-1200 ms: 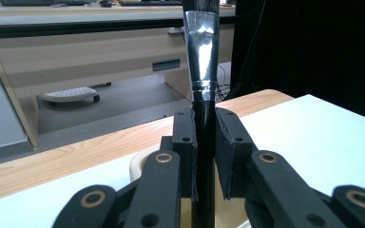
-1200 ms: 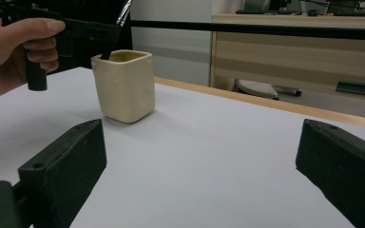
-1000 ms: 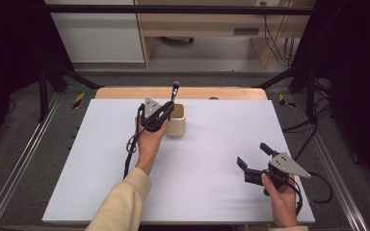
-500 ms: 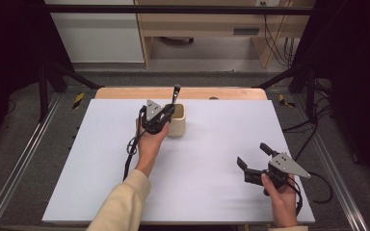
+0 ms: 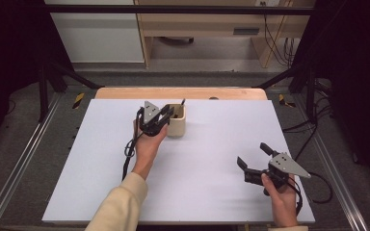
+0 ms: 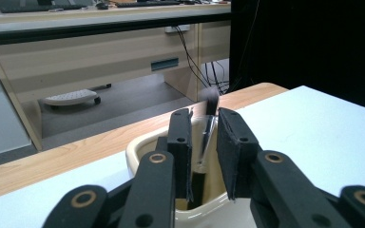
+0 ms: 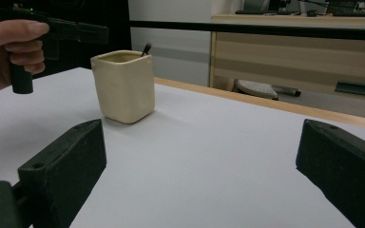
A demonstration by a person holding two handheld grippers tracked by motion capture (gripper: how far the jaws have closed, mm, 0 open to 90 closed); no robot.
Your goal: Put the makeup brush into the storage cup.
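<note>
Overhead, a white table [image 5: 212, 159] (wood-edged, grey floor [image 5: 24, 144] around) bears a cream cup [image 5: 177, 121]; left jaws just eased, right jaws wide, empty.

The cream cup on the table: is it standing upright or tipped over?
Upright. The cream cup stands on its base on the white table, its open rim facing up, a dark brush leaning inside.

The left gripper [image 6: 204, 142] looks over the rim of a cream ceramic cup [image 6: 140, 149] that stands on the white tabletop [image 6: 323, 128]. A slim black pen [image 6: 208, 124] stands in the cup, tilted, its blurred top rising between the two black jaws. The jaws have just been opening: a small gap shows on each side of the pen, and the pads do not press on it. Beyond the wooden table edge [image 6: 90, 147] stand a light wooden desk [image 6: 104, 52] and hanging cables [image 6: 195, 61].
</note>
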